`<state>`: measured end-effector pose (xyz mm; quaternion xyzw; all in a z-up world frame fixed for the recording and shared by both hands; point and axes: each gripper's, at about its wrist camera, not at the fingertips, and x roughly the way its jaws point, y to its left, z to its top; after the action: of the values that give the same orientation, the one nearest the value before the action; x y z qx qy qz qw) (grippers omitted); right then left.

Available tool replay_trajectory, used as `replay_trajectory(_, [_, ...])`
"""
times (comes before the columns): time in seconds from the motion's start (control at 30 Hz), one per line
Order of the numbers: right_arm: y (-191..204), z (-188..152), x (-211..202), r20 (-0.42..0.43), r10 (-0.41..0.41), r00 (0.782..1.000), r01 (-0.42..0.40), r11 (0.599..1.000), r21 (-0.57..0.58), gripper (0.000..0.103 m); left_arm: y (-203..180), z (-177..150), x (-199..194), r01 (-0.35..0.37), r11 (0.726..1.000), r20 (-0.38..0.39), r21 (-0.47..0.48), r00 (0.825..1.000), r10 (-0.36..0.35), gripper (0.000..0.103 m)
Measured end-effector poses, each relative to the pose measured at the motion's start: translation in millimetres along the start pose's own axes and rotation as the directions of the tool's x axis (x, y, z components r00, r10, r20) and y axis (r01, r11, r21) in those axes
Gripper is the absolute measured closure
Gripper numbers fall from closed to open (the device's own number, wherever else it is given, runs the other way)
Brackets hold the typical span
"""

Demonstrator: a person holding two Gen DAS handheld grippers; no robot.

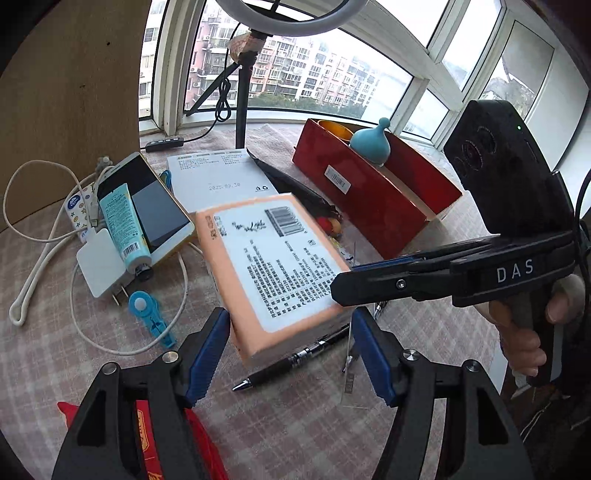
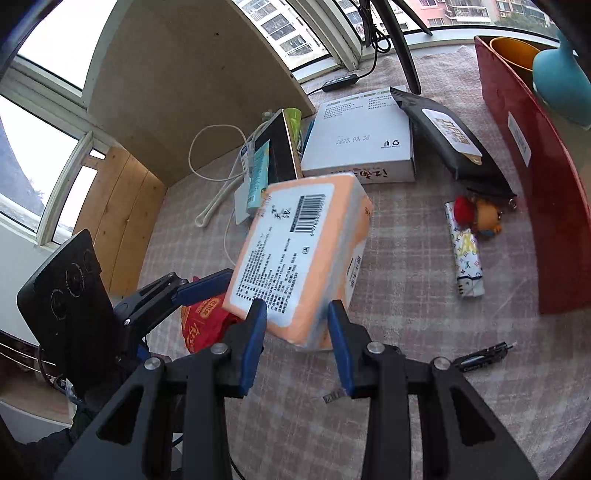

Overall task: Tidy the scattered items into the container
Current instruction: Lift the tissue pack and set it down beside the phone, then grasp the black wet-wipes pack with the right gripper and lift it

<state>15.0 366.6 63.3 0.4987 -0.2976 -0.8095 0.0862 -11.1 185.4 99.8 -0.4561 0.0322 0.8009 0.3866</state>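
Tissue pack (image 1: pixel 280 273): soft orange plastic-wrapped block with a white printed label and barcode, tilting, lifted clear of the table between both grippers.
Left gripper (image 1: pixel 291 332): black frame with blue ribbed pads, clamping the pack's near end across its width.
Right gripper (image 2: pixel 297 325): blue pads pressing on the pack's lower corner; in the left wrist view its finger is reaching in from the right.
Container (image 1: pixel 373 192): glossy red rectangular box with a barcode sticker, sitting well apart from the pack near the window, holding a smooth blue teardrop-shaped toy (image 1: pixel 371 142) and an orange cup (image 1: pixel 334 129).
Table (image 2: pixel 406 295): covered by a pinkish checked woven cloth.
Scattered items: white cardboard box (image 2: pixel 360 142), black matte pouch (image 2: pixel 450 136), patterned wrapped tube (image 2: pixel 465 254) beside a small plush figure (image 2: pixel 480 216), black pen (image 1: pixel 295 358), gold-edged phone (image 1: pixel 155 206) with a pale blue tube (image 1: pixel 125 229) lying on it, white charger (image 1: pixel 99 266) with looping cable.
Hard to make out: red packet (image 2: pixel 203 321) partly hidden behind the grippers; label print too small to read.
Room: curved bay window showing apartment blocks; ring light (image 1: pixel 291 18) cut off at top.
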Motion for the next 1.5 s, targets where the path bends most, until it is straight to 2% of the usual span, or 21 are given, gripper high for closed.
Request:
replay_trajectory(0.17, [-15, 2, -12, 0.043, -0.056, 0.998, 0.054, 0.998, 0.040, 0.069, 4, 1, -4, -0.014, 1.000, -0.004, -0.006, 1.000, 0.014, 0.038])
replay_trajectory(0.27, [-22, 4, -6, 0.030, -0.098, 0.995, 0.096, 0.994, 0.052, 0.069, 9, 1, 3, 0.000, 1.000, -0.018, -0.031, 1.000, -0.001, 0.038])
replay_trajectory(0.43, [-32, -1, 18, -0.025, -0.083, 0.996, 0.085, 0.993, 0.087, 0.069, 11, -2, 22, 0.019, 0.998, -0.058, -0.054, 0.998, -0.023, 0.038])
replay_trajectory(0.63, [-30, -5, 28, -0.031, -0.025, 0.999, 0.028, 0.996, 0.088, 0.069, 2, -9, 34, 0.059, 0.997, -0.083, -0.057, 0.995, -0.063, 0.038])
replay_trajectory(0.73, [-23, -9, 24, -0.033, -0.022, 0.999, 0.024, 0.997, 0.069, 0.069, -4, -11, 23, 0.059, 0.997, -0.075, -0.052, 0.995, -0.063, 0.038])
replay_trajectory(0.9, [-4, -25, 6, -0.085, 0.033, 0.996, -0.032, 0.999, 0.005, 0.068, -15, -18, -20, 0.074, 0.997, -0.050, -0.008, 0.996, -0.074, 0.037])
replay_trajectory(0.97, [-3, -25, -4, -0.044, 0.019, 0.999, -0.018, 1.000, 0.012, 0.066, -12, -16, -29, 0.040, 0.999, -0.050, 0.003, 0.998, -0.039, 0.037])
replay_trajectory(1.13, [-27, 11, -15, 0.098, -0.068, 0.993, 0.056, 0.991, 0.125, 0.064, 9, 18, -23, -0.047, 0.999, -0.011, -0.008, 0.999, 0.047, 0.037])
replay_trajectory(1.2, [-31, 26, -15, 0.146, -0.152, 0.977, 0.134, 0.982, 0.130, 0.064, 19, 35, -14, -0.069, 0.997, 0.014, -0.021, 0.998, 0.069, 0.038])
replay_trajectory(1.27, [-32, 39, -15, 0.194, -0.260, 0.946, 0.240, 0.964, 0.117, 0.064, 26, 50, -3, -0.076, 0.997, 0.027, -0.031, 0.997, 0.077, 0.038])
replay_trajectory(1.4, [-32, 65, -2, 0.184, -0.422, 0.888, 0.421, 0.906, 0.047, 0.063, 39, 68, 23, -0.076, 0.996, 0.015, -0.037, 0.997, 0.076, 0.037])
replay_trajectory(1.47, [-32, 75, 4, 0.185, -0.505, 0.843, 0.513, 0.859, 0.006, 0.054, 44, 71, 32, -0.079, 0.996, 0.003, -0.036, 0.997, 0.079, 0.038])
replay_trajectory(1.5, [-32, 79, 8, 0.186, -0.538, 0.822, 0.550, 0.835, -0.017, 0.053, 45, 71, 35, -0.074, 0.996, 0.000, -0.039, 0.997, 0.074, 0.038])
